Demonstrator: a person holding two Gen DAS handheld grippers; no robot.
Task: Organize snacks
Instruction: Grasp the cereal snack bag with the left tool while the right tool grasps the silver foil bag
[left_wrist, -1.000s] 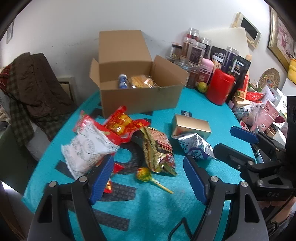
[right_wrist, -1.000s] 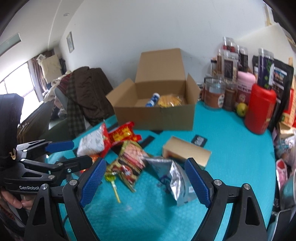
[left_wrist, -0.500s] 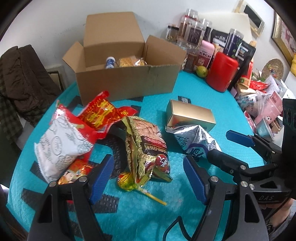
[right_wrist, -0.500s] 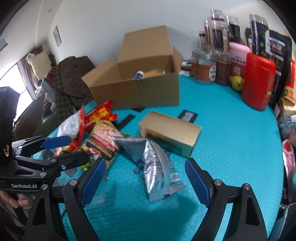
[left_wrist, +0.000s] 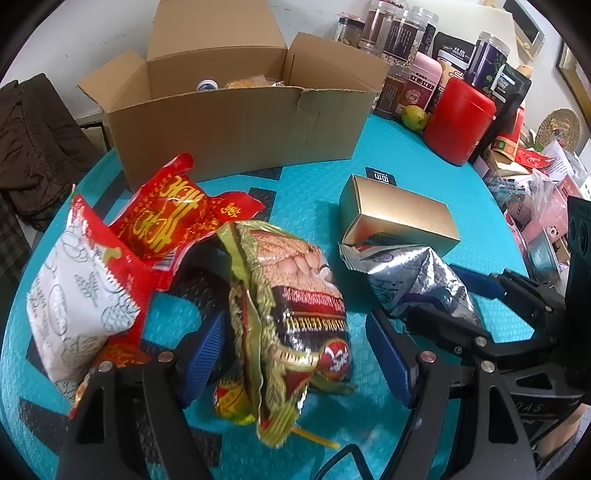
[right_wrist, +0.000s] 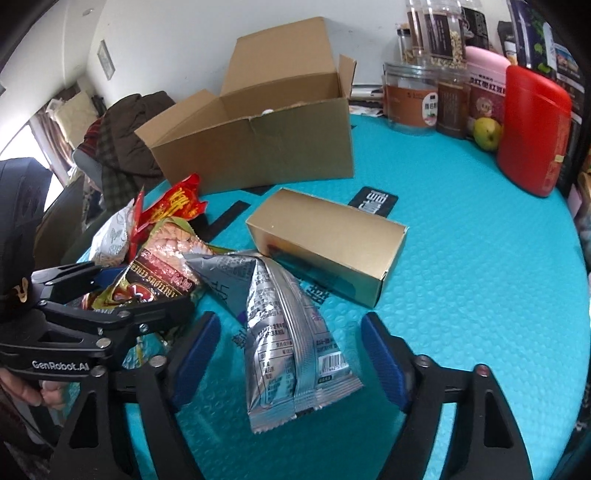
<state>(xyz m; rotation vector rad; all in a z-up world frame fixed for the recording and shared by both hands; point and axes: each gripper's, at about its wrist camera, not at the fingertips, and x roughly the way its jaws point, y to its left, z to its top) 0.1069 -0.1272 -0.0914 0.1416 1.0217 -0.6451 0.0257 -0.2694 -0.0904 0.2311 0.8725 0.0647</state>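
My right gripper (right_wrist: 288, 354) part-open, jaws just narrowing, astride silver pouch (right_wrist: 288, 332), not gripping. Left gripper (left_wrist: 295, 358) wide around cereal bag (left_wrist: 295, 306). Pinch mid-body, lift clear toward box (right_wrist: 258, 147).

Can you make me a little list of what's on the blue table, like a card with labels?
table: teal mat
box: open cardboard box, some items already inside
left gripper: open around the gold cereal bag
right gripper: jaws just been closing, silver packet between them, not pressed
beside packet: gold box
other snacks: red packet, white packet, lollipop
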